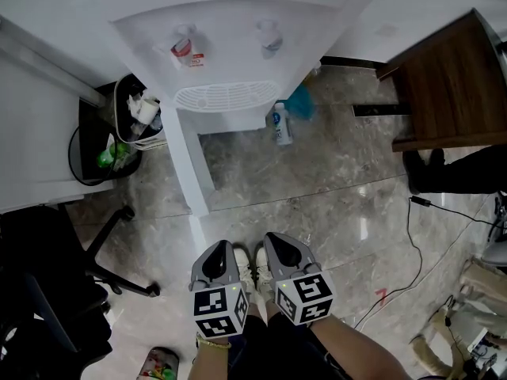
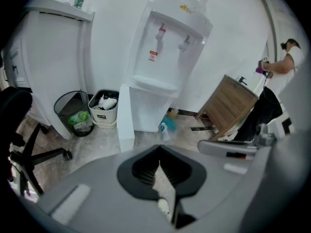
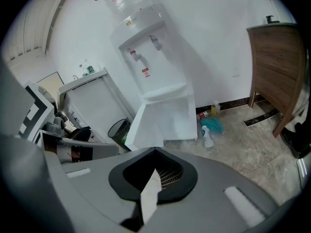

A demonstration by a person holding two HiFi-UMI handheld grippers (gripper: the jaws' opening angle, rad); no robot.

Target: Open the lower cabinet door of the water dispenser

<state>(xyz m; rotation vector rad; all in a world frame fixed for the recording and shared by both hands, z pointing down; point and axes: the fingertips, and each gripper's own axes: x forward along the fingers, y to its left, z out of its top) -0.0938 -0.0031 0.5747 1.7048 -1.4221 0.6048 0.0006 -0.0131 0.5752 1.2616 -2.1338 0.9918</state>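
The white water dispenser (image 1: 226,62) stands against the wall at the top of the head view. Its lower cabinet door (image 1: 188,165) stands swung open to the left, edge toward me; it also shows in the left gripper view (image 2: 125,123) and the right gripper view (image 3: 143,125). My left gripper (image 1: 219,253) and right gripper (image 1: 279,248) hang side by side low in the picture, well short of the dispenser. Both are shut on nothing. In the gripper views, the left gripper (image 2: 160,164) and the right gripper (image 3: 155,171) each show jaws together, pointing at the dispenser.
A white bin of paper (image 1: 139,121) and a black mesh bin (image 1: 99,157) stand left of the door. A spray bottle (image 1: 281,125) lies right of the dispenser. A wooden cabinet (image 1: 447,85) is at right, an office chair (image 1: 47,291) at left, a cable (image 1: 428,236) on the floor.
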